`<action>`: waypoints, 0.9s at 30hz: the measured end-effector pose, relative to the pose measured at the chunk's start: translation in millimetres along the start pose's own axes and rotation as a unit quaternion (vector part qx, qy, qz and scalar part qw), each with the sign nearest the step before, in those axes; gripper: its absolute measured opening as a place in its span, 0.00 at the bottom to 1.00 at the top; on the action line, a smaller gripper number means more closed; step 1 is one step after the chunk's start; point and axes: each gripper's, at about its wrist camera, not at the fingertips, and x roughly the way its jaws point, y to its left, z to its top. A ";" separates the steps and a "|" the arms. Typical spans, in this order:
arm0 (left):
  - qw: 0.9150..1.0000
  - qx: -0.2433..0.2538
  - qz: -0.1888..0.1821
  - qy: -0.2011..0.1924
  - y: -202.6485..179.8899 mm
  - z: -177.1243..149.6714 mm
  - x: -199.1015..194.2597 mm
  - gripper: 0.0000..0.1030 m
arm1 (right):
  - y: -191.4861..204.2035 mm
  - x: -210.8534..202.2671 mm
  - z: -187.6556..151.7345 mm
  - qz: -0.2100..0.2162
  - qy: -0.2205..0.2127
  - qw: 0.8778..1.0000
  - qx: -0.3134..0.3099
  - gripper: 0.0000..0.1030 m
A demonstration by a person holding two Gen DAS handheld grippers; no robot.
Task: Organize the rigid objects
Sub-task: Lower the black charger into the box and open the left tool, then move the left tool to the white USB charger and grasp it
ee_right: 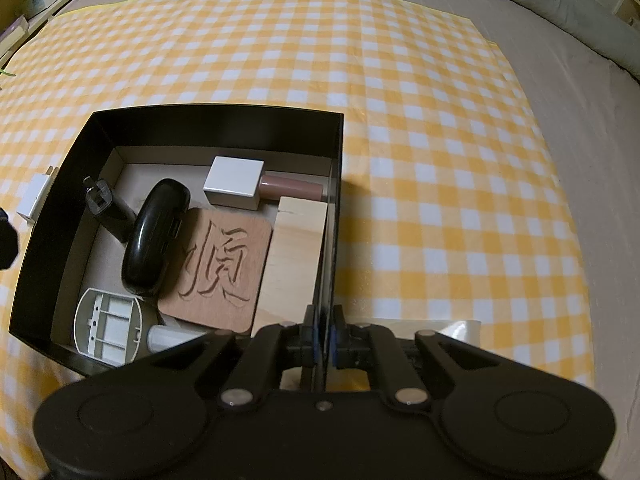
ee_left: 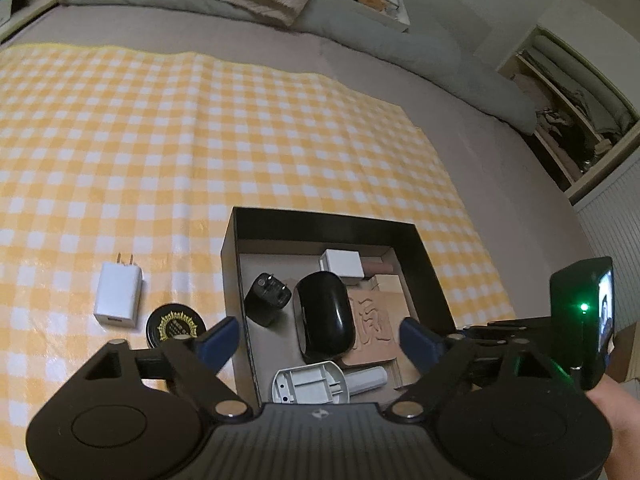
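Left wrist view: my left tongs (ee_left: 320, 334) stand wide, blue pads apart, with nothing between them, above the near end of the black box (ee_left: 430, 264). The box rests on a yellow-and-white checked cloth (ee_left: 200, 128) spread over a bed (ee_left: 280, 40). Inside the box lie a glossy black oval case (ee_left: 324, 316), a black plug adapter (ee_left: 267, 298), a white cube (ee_left: 340, 265), a carved wooden coaster (ee_left: 374, 328) and a grey plastic part (ee_left: 310, 384). On the cloth left of the box lie a white wall charger (ee_left: 118, 298) and, just beside it, a round black tin with a gold emblem (ee_left: 176, 328).

Right wrist view: my right tongs (ee_right: 323, 338) are closed narrow, pinching the right wall of the black box (ee_right: 334, 200) near its front corner. The case (ee_right: 154, 240) leans against the coaster (ee_right: 218, 268); a pale wood block (ee_right: 294, 256) lies along the right wall. The white cube (ee_right: 234, 180) touches a pink cylinder (ee_right: 292, 190) at the far end. The adapter (ee_right: 106, 208) sits at the left, the grey part (ee_right: 108, 326) in the near-left corner. The white charger (ee_right: 34, 198) shows outside the left wall.
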 end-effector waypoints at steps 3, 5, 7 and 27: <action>1.000 0.011 0.000 -0.009 -1.4 1.1 -4.3 0.98 | 0.0 0.0 0.2 0.000 0.000 1.000 0.000 0.06; 1.000 0.022 0.003 -0.018 -1.8 2.0 -7.6 1.00 | 0.1 0.0 0.0 0.000 0.000 1.000 0.000 0.06; 0.999 0.034 0.008 -0.027 -2.3 2.8 -11.3 1.00 | 0.2 -0.2 -0.1 0.000 0.000 1.000 0.001 0.06; 0.993 0.043 0.081 -0.076 54.3 25.7 -42.4 1.00 | -0.7 0.1 -0.1 0.002 0.002 1.000 0.004 0.05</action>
